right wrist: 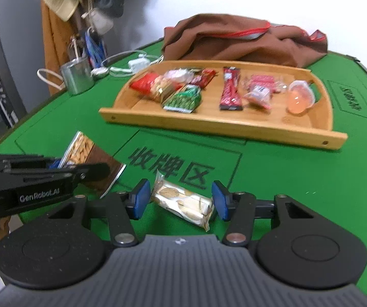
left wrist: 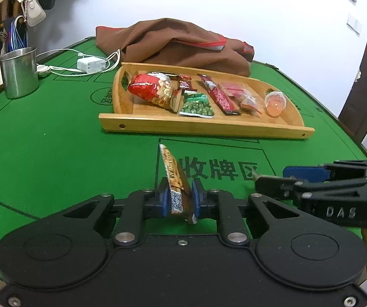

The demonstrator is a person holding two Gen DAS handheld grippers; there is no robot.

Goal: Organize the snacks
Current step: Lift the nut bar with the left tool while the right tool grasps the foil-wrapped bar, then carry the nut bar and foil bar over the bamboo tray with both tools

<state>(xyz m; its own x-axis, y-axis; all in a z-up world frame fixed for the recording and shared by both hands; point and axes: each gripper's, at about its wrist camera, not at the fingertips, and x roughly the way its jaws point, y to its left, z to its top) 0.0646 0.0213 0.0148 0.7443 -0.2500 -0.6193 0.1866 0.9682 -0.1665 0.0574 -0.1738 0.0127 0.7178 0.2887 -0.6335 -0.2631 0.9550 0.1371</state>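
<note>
My left gripper (left wrist: 180,198) is shut on a brown almond snack packet (left wrist: 175,176), held on edge just above the green table; the packet also shows in the right wrist view (right wrist: 88,158). My right gripper (right wrist: 179,199) is open, its pads either side of a white wafer packet (right wrist: 183,202) lying on the table. The right gripper also shows in the left wrist view (left wrist: 273,179). A bamboo tray (left wrist: 203,126) beyond holds several snacks: a red nut bag (left wrist: 152,89), a green pea packet (left wrist: 197,105), a red bar (left wrist: 220,96) and a jelly cup (left wrist: 275,103).
A brown cloth bag (left wrist: 183,46) lies behind the tray. A steel mug (left wrist: 18,71) and a white charger with cable (left wrist: 91,64) stand at the far left. Bags and a hat hang on the left wall. The table's right edge is near the tray.
</note>
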